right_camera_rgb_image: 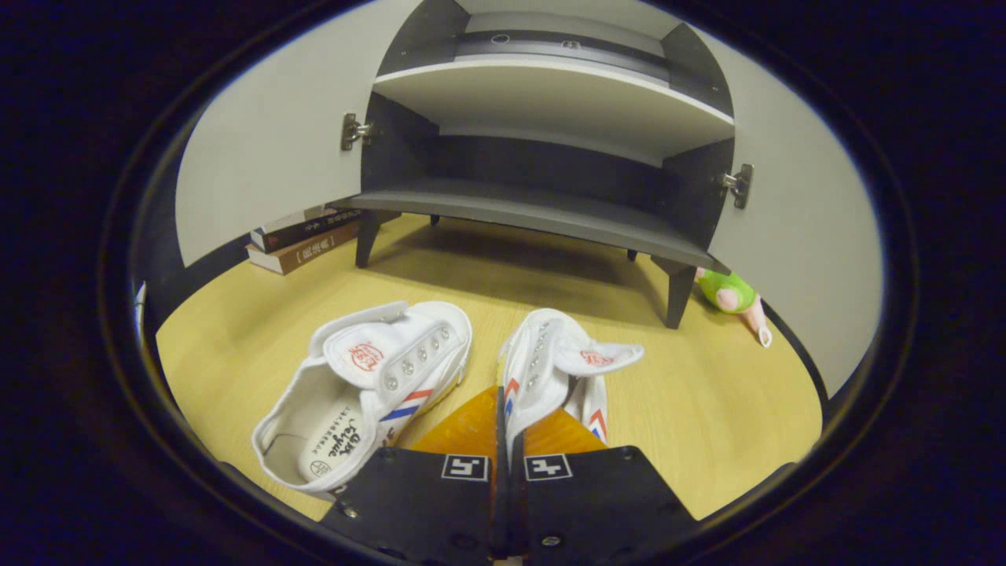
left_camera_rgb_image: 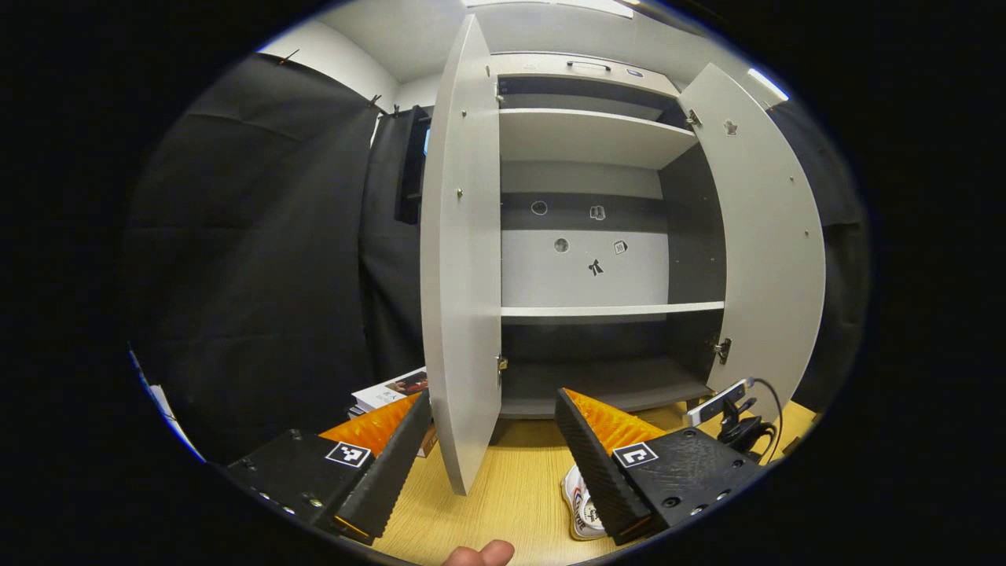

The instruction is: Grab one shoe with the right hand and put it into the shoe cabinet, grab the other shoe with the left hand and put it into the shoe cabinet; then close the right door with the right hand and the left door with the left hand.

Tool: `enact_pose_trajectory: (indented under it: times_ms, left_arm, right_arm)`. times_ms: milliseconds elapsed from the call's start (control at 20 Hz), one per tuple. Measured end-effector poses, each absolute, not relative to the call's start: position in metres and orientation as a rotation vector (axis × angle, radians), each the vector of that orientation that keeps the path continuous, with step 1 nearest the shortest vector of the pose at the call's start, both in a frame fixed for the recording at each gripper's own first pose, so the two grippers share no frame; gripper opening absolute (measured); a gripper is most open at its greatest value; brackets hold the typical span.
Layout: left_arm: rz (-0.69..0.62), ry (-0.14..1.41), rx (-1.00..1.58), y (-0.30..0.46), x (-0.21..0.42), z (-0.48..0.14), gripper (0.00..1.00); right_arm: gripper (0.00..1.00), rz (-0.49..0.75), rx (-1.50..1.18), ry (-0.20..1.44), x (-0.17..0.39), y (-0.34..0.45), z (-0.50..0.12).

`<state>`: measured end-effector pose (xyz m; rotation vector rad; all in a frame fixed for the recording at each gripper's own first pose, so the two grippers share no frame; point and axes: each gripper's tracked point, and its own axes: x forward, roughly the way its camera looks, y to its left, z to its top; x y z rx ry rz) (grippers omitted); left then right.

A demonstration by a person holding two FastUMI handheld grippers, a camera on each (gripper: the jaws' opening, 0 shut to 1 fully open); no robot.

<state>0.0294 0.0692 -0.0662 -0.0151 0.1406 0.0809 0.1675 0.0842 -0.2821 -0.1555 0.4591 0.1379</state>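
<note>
- The insole of the left shoe (right_camera_rgb_image: 334, 448) carries dark cursive script and small print, too blurred to read.
- Red logos on both shoe tongues and the book (right_camera_rgb_image: 302, 253) spine's characters are unreadable.

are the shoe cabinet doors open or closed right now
Open. Both the left door and right door of the shoe cabinet swing outward, exposing its bare shelves.

It was a staged recording booth: black cloth walls (left_camera_rgb_image: 259, 259) hung left of the left claw, a shoe cabinet (left_camera_rgb_image: 597, 236) on a wooden tabletop (right_camera_rgb_image: 707, 409) ahead
</note>
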Motion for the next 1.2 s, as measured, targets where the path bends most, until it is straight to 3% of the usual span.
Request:
enact_pose_trajectory:
  times_ms: [250, 600, 900, 1200]
  left_arm:
    - [0.034, 0.121, -0.03, 0.045, 0.031, -0.063, 0.96]
    - [-0.036, 0.09, -0.048, -0.001, 0.028, -0.057, 0.96]
    - [-0.047, 0.075, -0.031, -0.015, 0.023, -0.055, 0.95]
    - [-0.034, 0.076, 0.0, -0.007, 0.019, -0.057, 0.95]
  right_arm:
    - [0.04, 0.139, -0.137, 0.359, 0.146, 0.065, -0.22]
    - [0.04, 0.138, -0.179, 0.136, 0.137, 0.052, -0.061]
    - [0.04, 0.125, -0.163, 0.061, 0.218, 0.057, 0.053]
    - [0.01, 0.082, -0.208, 0.07, 0.311, 0.051, 0.107]
